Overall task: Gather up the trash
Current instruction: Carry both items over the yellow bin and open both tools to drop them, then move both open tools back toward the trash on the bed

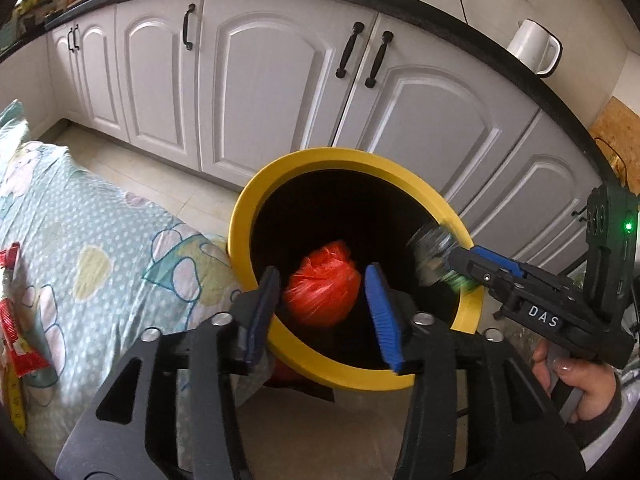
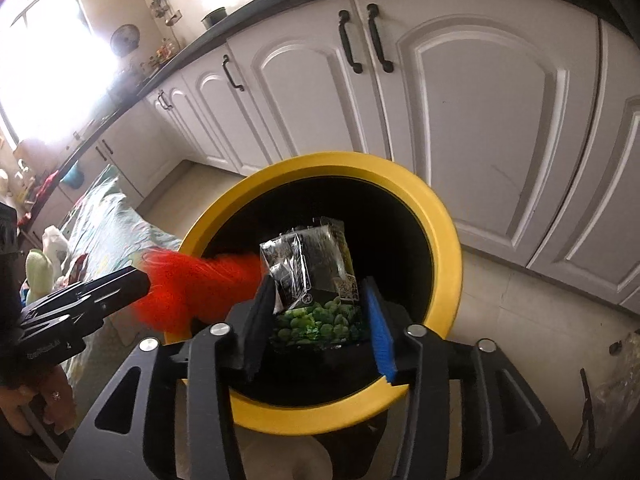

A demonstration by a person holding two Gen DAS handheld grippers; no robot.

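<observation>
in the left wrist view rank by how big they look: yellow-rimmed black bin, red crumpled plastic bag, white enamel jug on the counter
1. Yellow-rimmed black bin, clearly largest.
2. Red crumpled plastic bag.
3. White enamel jug, though it stands farther away, so this is unsure.

"DAS" on the right tongs [image 1: 440, 258] (white letters)

A pale tiled floor [image 1: 132, 168] is being occupied by a yellow-rimmed bin [image 1: 256, 200] before white cabinets [image 1: 272, 92]. At nine o'clock of the bin, a bed sheet [image 1: 100, 240] is being weighed down by red wrappers [image 1: 10, 336].
</observation>
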